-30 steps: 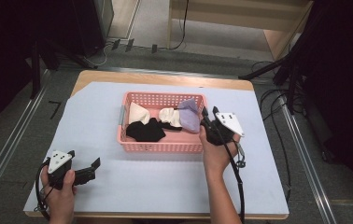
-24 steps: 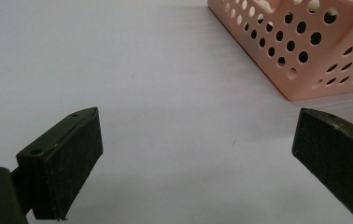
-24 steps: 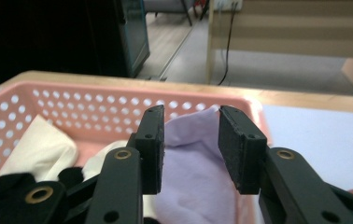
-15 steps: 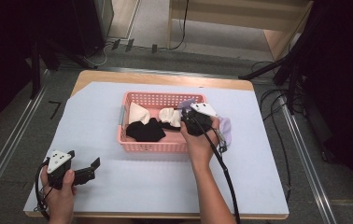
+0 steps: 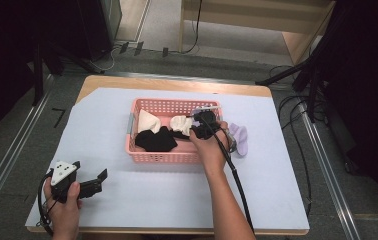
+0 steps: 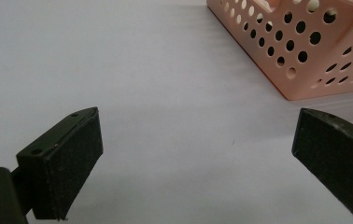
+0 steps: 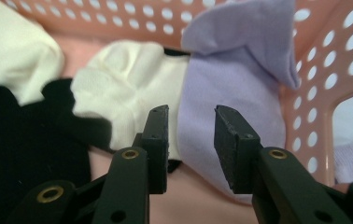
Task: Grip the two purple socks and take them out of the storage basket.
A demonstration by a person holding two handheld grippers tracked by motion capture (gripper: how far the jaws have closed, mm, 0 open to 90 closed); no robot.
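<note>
A pink perforated basket (image 5: 162, 156) stands mid-table and holds a cream sock (image 5: 148, 121), a black sock (image 5: 156, 141) and a white sock (image 5: 179, 123). My right gripper (image 5: 197, 128) dips into the basket's right end. In the right gripper view its jaws (image 7: 191, 140) stand a little apart, open, just above a lavender sock (image 7: 233, 79) that lies beside the white sock (image 7: 132, 88); nothing is between them. A second lavender sock (image 5: 240, 138) lies on the table right of the basket. My left gripper (image 5: 89, 170) rests open at the front left, its jaws (image 6: 198, 140) wide apart over bare table.
The white table cover (image 5: 142, 200) spreads round the basket, with a wooden edge (image 5: 177, 83) at the back. The right gripper's cable (image 5: 237, 180) trails along the forearm. A basket corner (image 6: 305, 51) lies ahead and to the right in the left gripper view. Cables and metal rails run along the floor.
My right gripper has swung left from the basket's right end to inside it, above the socks. The lavender sock on the table has come into sight. The left gripper has stayed put.
</note>
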